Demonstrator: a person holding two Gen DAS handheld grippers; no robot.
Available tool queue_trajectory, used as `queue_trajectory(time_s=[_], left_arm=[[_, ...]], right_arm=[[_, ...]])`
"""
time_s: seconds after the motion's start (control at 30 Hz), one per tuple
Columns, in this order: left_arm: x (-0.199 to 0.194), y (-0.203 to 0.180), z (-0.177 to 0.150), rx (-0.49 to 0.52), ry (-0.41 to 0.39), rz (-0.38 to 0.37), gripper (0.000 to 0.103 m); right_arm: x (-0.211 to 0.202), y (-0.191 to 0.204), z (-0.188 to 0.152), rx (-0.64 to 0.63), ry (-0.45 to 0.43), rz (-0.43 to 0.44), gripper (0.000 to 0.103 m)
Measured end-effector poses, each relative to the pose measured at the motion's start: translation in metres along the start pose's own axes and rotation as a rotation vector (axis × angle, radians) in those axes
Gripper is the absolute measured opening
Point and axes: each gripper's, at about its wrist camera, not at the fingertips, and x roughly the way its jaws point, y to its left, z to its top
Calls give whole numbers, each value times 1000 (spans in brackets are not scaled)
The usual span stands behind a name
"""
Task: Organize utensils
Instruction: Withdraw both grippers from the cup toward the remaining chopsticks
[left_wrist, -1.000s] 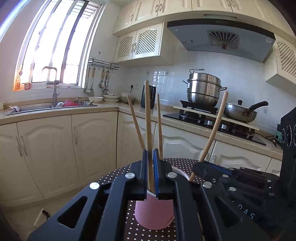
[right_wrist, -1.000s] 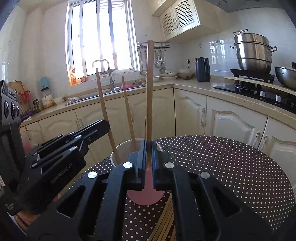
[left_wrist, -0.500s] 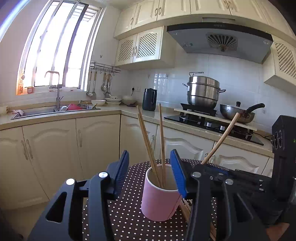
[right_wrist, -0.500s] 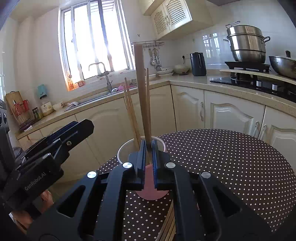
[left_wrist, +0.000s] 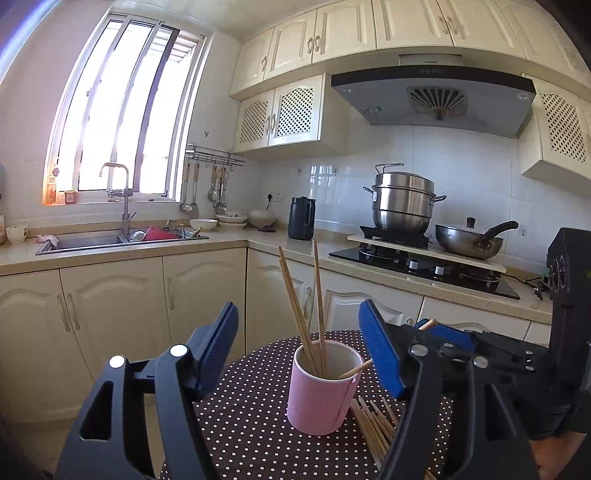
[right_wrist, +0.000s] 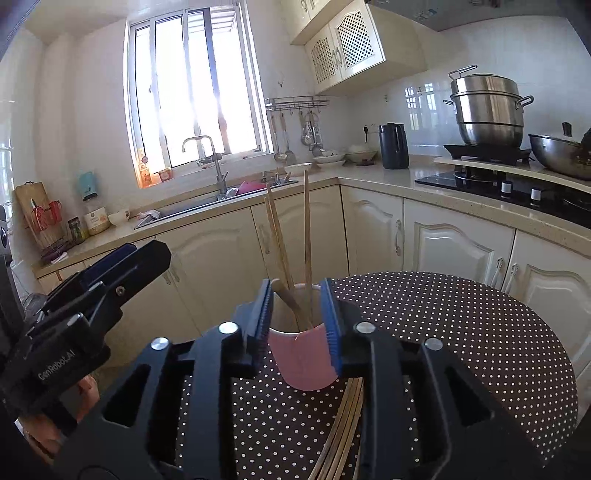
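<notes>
Pink cup (left_wrist: 320, 387) with chopsticks (left_wrist: 299, 314) stands between parted left tongs (left_wrist: 299, 354) — untouched.

Cream cabinets (left_wrist: 110, 314), bright barred window (left_wrist: 122, 110), white tiled wall (left_wrist: 461, 166), range hood (left_wrist: 432, 99).

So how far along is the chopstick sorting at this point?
Partly done. Four chopsticks stand in the pink cup on the dotted table. Nothing is in hand: the left gripper and right gripper have just been opening, and no chopstick is pinched between either pair of jaws. Still left is the loose pile of chopsticks lying on the cloth beside the cup.
</notes>
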Motion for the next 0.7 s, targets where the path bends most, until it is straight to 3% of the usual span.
queue_trajectory(time_s=[0.03,0.53,0.7], left_arm=[[-3,0,1,-2,1,0,67],[-49,-28,10,74,2,-17,70],[-54,-41,8,111,43,-28,70]], right_arm=[[-3,1,1,-1,-5,-4,45],[-65,13,8,-40,-26,-15,47],[-81,8,0,-53,0,-32,49]])
